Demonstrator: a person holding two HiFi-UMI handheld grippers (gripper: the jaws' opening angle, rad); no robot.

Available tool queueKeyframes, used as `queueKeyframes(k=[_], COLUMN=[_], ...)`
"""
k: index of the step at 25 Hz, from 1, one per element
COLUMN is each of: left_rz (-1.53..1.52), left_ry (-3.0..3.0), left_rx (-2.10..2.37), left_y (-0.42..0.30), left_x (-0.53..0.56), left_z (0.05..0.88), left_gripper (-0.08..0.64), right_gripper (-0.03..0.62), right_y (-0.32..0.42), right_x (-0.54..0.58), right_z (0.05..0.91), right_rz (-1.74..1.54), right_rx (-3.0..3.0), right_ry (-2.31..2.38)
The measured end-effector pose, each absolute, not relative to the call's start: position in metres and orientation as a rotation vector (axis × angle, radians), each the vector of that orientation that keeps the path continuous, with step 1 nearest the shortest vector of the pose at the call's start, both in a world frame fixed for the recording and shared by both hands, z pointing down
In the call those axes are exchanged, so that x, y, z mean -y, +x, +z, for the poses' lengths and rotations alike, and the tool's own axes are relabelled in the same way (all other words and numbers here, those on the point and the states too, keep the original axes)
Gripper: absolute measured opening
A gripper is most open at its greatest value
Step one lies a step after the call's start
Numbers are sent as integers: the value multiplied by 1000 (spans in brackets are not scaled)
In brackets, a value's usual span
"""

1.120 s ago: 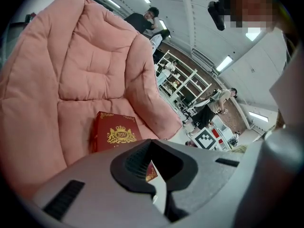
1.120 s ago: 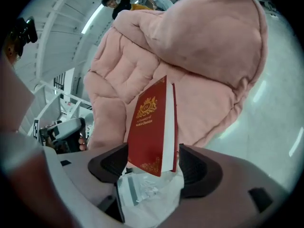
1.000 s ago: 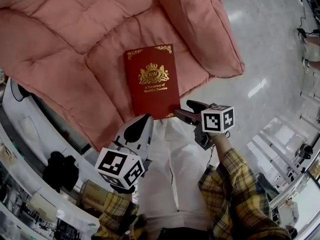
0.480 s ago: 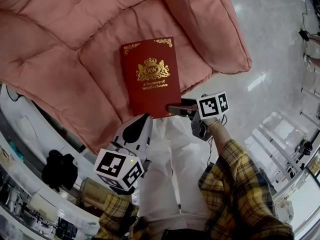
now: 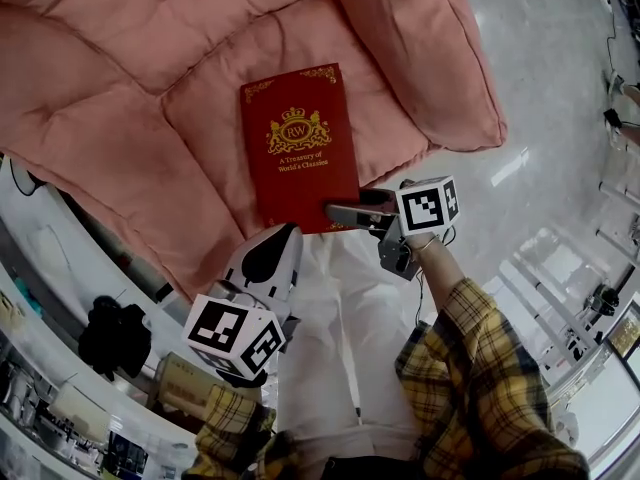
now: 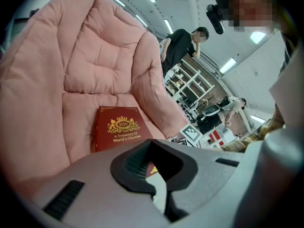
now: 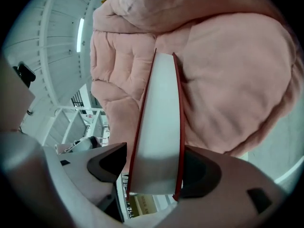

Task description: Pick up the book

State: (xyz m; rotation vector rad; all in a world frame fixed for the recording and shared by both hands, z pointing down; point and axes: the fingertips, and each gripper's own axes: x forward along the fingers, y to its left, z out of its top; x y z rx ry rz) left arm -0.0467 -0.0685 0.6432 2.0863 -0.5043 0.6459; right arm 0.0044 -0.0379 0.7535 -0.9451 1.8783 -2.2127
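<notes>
A red hardcover book [image 5: 298,148] with a gold crest lies flat on the pink sofa seat [image 5: 200,118]. My right gripper [image 5: 342,212] stands open at the book's near right corner, one jaw over the cover and one under it. In the right gripper view the book's white page edge [image 7: 159,127] fills the space in my right gripper [image 7: 154,167]; the right pad touches the cover and a thin gap shows at the left pad. My left gripper [image 5: 280,236] hovers just short of the book's near edge, shut and empty. The left gripper view shows the book [image 6: 118,129] ahead of my left gripper [image 6: 159,175].
The sofa's padded armrest [image 5: 420,58] rises right of the book, with glossy grey floor [image 5: 540,88] beyond it. A white curved counter [image 5: 60,268] with a black object [image 5: 112,336] lies at the left. Shelving [image 6: 187,87] and people stand in the background.
My right gripper has moved left onto the book's near right corner, so the book now sits between its jaws. The left gripper has barely moved.
</notes>
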Motion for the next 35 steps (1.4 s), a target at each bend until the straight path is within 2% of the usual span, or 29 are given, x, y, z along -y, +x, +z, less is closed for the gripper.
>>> queueKeyframes(k=[11,15,35], left_rz=[604,588,503], left_ry=[2077,2076,2124], left_rx=[544,565,620], left_y=[-52,-59,-61], left_x=[70,73,89], left_z=[634,629,567], left_gripper=[3,3,3], right_gripper=[338,281,259], right_y=[5,5,8], right_x=[78,76,82], right_z=[750,748,679], right_rz=[-2201,-2223,-2168], right_rx=[-1911,-1902,-1875], right_ry=[-1075,-1113,-1162])
